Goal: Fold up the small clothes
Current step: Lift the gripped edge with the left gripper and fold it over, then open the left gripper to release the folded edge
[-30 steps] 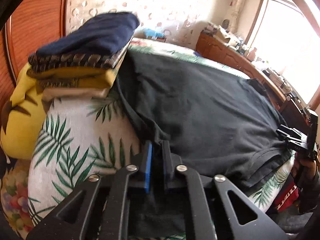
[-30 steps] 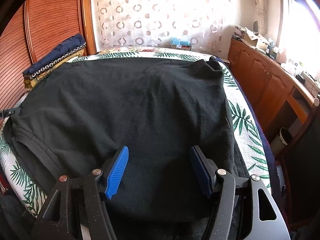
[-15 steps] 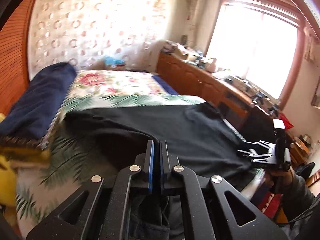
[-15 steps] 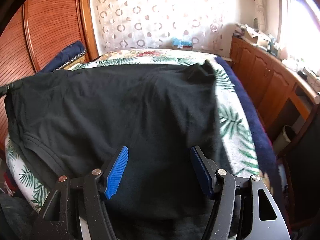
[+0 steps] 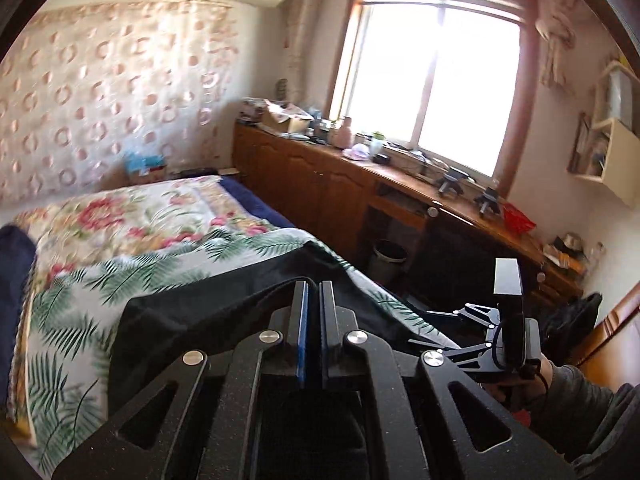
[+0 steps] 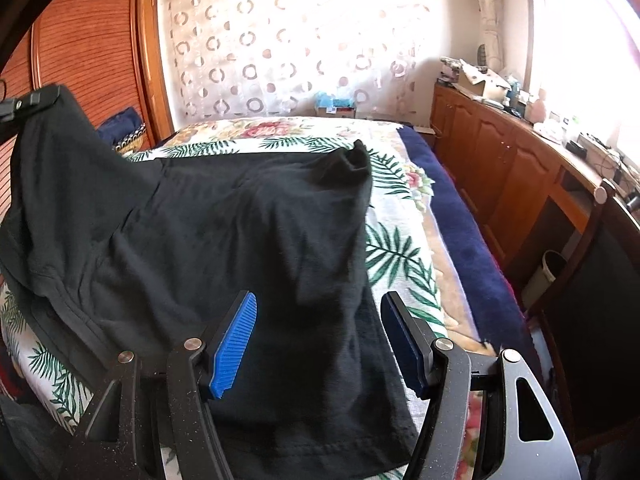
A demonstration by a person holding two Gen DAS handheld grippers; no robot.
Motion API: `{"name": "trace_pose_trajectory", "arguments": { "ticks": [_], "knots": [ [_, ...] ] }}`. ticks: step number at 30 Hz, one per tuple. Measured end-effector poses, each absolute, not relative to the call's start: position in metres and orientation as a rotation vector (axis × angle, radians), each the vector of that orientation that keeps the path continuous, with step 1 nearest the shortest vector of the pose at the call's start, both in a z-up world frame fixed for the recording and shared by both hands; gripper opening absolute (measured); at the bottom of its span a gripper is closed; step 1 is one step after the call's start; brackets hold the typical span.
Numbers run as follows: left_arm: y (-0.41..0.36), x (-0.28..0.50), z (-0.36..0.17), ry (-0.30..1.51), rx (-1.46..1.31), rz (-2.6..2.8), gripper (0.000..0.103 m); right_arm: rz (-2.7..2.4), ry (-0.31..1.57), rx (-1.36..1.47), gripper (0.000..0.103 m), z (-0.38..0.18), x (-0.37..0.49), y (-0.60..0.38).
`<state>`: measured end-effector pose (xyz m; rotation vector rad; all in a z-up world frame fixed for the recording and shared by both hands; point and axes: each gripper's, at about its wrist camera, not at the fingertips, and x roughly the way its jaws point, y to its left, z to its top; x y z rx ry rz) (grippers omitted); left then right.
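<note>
**Mia:** What is that big black thing on the bed (image 6: pixel 404 240)?

**Dad:** A black T-shirt (image 6: pixel 240 232). Most of it lies flat on the leafy bedspread. One side is lifted up high on the left.

**Mia:** Who is lifting it?

**Dad:** The left gripper (image 5: pixel 311 300). Its two sides are pinched tight on the shirt's edge. The right gripper (image 6: pixel 320 340) is spread wide, just over the near end of the shirt, holding nothing.

**Mia:** Is the shirt heavy?

**Dad:** No, I think it is light and floppy. See how it sags and makes soft folds? It will bend anywhere, so it is best to grab it at a hem or a corner, where the cloth is thicker.

**Mia:** Could it slip?

**Dad:** Maybe a little, if the pinch is small.

**Mia:** What else is in the room?

**Dad:** A bright window (image 5: pixel 432 80), long wooden cupboards (image 6: pixel 500 168), a spotty curtain (image 6: pixel 280 40), and a small bin (image 6: pixel 544 276) on the floor.
</note>
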<state>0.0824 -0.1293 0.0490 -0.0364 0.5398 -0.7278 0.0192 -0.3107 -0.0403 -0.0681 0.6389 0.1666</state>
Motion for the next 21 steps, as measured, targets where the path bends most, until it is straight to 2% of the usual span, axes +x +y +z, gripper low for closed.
{"name": "trace_pose_trajectory", "arguments": {
  "ticks": [11,12,13,14,16,19,21],
  "knots": [
    [-0.188,0.075,0.059,0.572,0.058,-0.804,0.006,0.151,0.627,-0.043,0.067,-0.042,0.013,-0.321],
    [-0.191,0.077,0.055,0.589,0.075,-0.803,0.009,0.152,0.629,-0.044,0.067,-0.044,0.016,-0.321],
    [-0.194,0.078,0.05,0.603,0.094,-0.804,0.015,0.153,0.632,-0.045,0.067,-0.044,0.016,-0.321],
    [-0.194,0.078,0.045,0.614,0.106,-0.801,0.027,0.153,0.635,-0.046,0.067,-0.046,0.016,-0.321],
    [-0.192,0.082,0.037,0.64,0.11,-0.793,0.042,0.151,0.637,-0.045,0.067,-0.045,0.018,-0.321],
    [-0.184,0.086,0.027,0.672,0.104,-0.767,0.044,0.148,0.636,-0.043,0.067,-0.043,0.019,-0.322],
    [-0.173,0.087,0.021,0.683,0.098,-0.729,0.056,0.148,0.633,-0.044,0.067,-0.042,0.019,-0.322]
  ]
}}
